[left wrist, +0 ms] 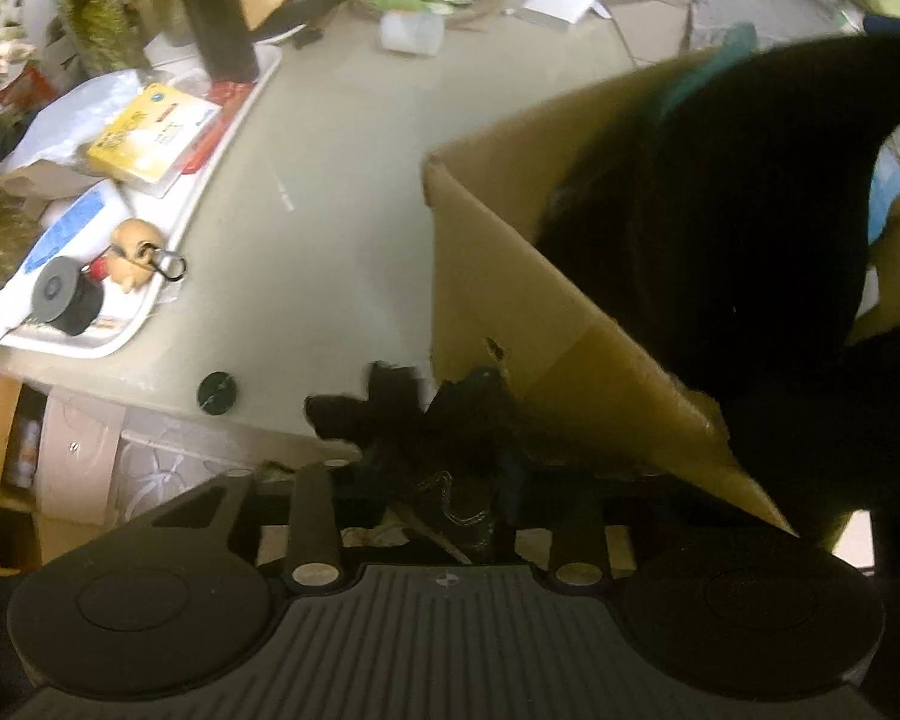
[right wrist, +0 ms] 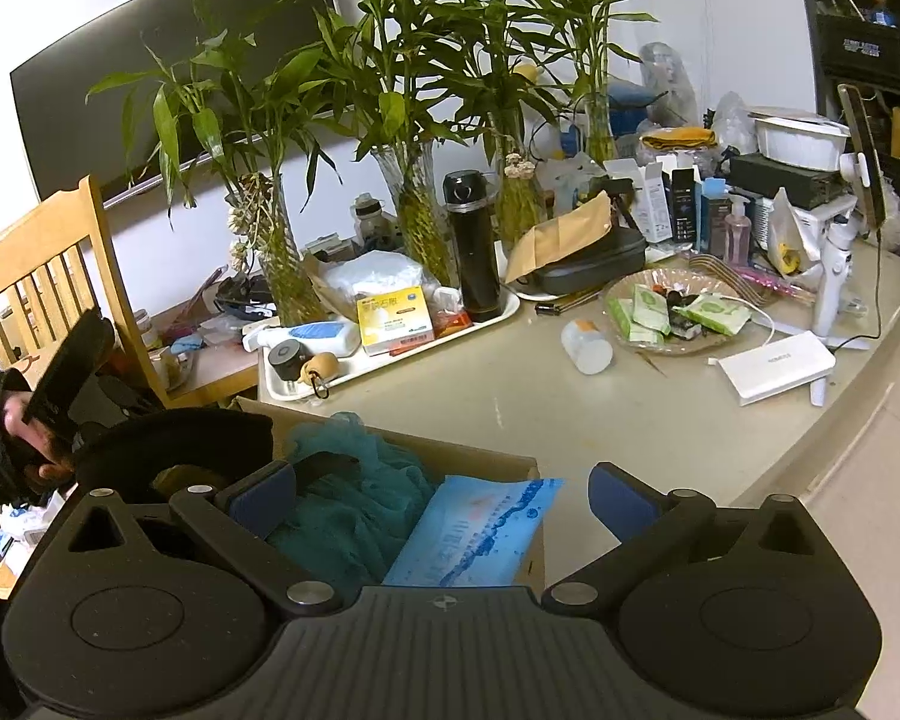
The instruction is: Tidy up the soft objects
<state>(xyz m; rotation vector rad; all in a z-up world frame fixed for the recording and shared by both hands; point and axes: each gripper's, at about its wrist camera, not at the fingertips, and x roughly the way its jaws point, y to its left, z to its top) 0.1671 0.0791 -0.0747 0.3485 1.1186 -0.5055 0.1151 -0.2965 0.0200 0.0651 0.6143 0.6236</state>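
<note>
A cardboard box stands at the table's near edge. Inside lie a teal mesh sponge and a light blue packet. A big black curved cushion hangs over the box's rim. My left gripper, held in a hand, points down beside the box's corner. Its jaws stand narrow, shut on a black fabric piece that looks like a glove at the table edge; the fabric hides the pads. My right gripper hovers open over the box, nothing between its blue pads.
A white tray with a yellow box, a bottle and a keychain figure sits on the far side. Behind it stand vases of bamboo and a black flask. A glass dish, a white power bank, a wooden chair.
</note>
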